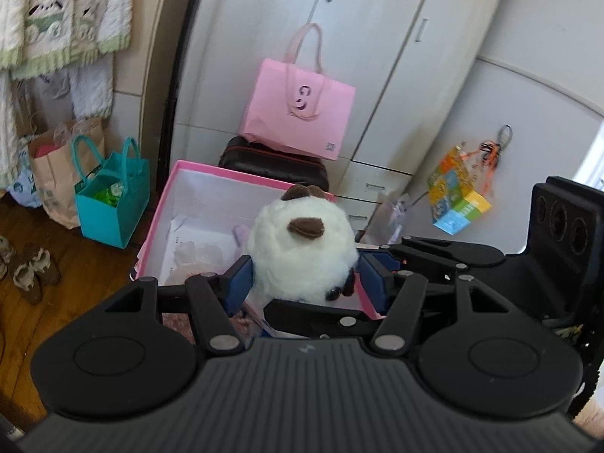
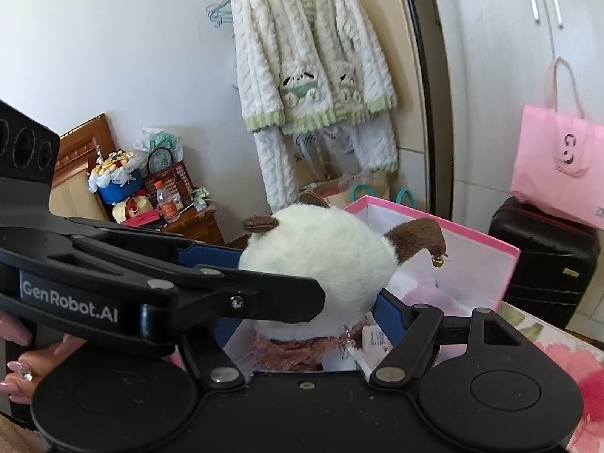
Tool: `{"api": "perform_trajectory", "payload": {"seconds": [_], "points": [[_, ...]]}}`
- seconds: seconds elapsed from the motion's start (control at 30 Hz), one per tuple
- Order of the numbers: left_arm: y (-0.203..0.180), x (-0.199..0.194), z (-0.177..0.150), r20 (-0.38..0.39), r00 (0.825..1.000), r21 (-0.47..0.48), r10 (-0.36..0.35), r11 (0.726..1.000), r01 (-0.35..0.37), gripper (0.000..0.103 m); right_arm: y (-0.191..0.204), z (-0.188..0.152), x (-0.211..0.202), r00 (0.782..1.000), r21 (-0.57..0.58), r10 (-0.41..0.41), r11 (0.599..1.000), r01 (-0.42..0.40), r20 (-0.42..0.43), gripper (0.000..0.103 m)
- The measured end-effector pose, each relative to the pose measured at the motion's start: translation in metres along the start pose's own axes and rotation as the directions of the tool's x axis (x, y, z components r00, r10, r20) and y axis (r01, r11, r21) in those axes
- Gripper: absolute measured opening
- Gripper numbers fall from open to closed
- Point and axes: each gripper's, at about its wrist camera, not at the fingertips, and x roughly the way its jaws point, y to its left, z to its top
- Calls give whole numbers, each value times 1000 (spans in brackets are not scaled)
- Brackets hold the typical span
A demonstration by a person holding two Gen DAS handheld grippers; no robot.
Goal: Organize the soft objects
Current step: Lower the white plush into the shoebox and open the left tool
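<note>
I inspect the pink storage box first, the largest task item: open-topped, white inside, with papers and pale soft things lying in it. Its walls look like thin card, so I judge it light and easily dented or pushed aside.

Above it hangs the white plush toy, with a round fluffy body, brown felt ears and a brown tail carrying a small bell. From the right wrist view it sits over the box's near part, not yet inside. I judge it very light, soft and highly compressible; the pile is slippery enough that a shallow pinch could slide off. The firm hold is across the widest part of the body. The ears and tail are thin and would let it swing.

The left gripper has its blue fingers pressing either side of the plush body, half apart around the toy's bulk. The right gripper also clamps the body low down, blue fingers sunk into the fur. The left tool crosses in front of it.

A person's hand shows at the lower left edge.
</note>
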Motion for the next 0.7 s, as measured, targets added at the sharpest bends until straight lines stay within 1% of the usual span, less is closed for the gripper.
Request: {"api": "perform_trajectory", "payload": {"seconds": [0.2, 0.27, 0.4, 0.43, 0.5, 0.53, 0.57, 0.6, 0.67, 0.7], "points": [[17, 27, 8, -32, 999, -33, 41, 999, -42, 59, -21, 9, 33, 998, -20, 40, 999, -41, -58, 77], [21, 34, 10, -39, 997, -46, 67, 997, -69, 59, -27, 11, 42, 996, -10, 47, 999, -48, -76, 77], [27, 42, 11, -56, 994, -61, 90, 994, -93, 60, -33, 12, 60, 993, 1, 56, 998, -56, -100, 77], [28, 41, 10, -49, 994, -63, 98, 993, -101, 62, -34, 12, 62, 993, -4, 51, 999, -52, -103, 77], [27, 36, 11, -29, 991, -58, 129, 990, -131, 62, -37, 12, 63, 996, -26, 10, 1000, -13, -87, 78], [24, 33, 11, -12, 989, -38, 149, 988, -149, 62, -38, 11, 60, 997, -34, -3, 999, 0, -81, 78], [19, 28, 11, 12, 985, -10, 172, 985, -172, 62, -41, 9, 56, 997, -30, -5, 1000, 3, -78, 78], [15, 23, 11, 40, 983, 13, 180, 984, -180, 62, -45, 8, 50, 997, -20, 2, 1000, -3, -75, 78], [8, 12, 6, 80, 984, 44, 161, 985, -165, 64, -51, 3, 33, 998, 3, 24, 1000, -24, -56, 78], [4, 9, 4, 81, 984, 56, 160, 985, -165, 64, -53, 1, 26, 999, 10, 32, 999, -32, -42, 78]]}}
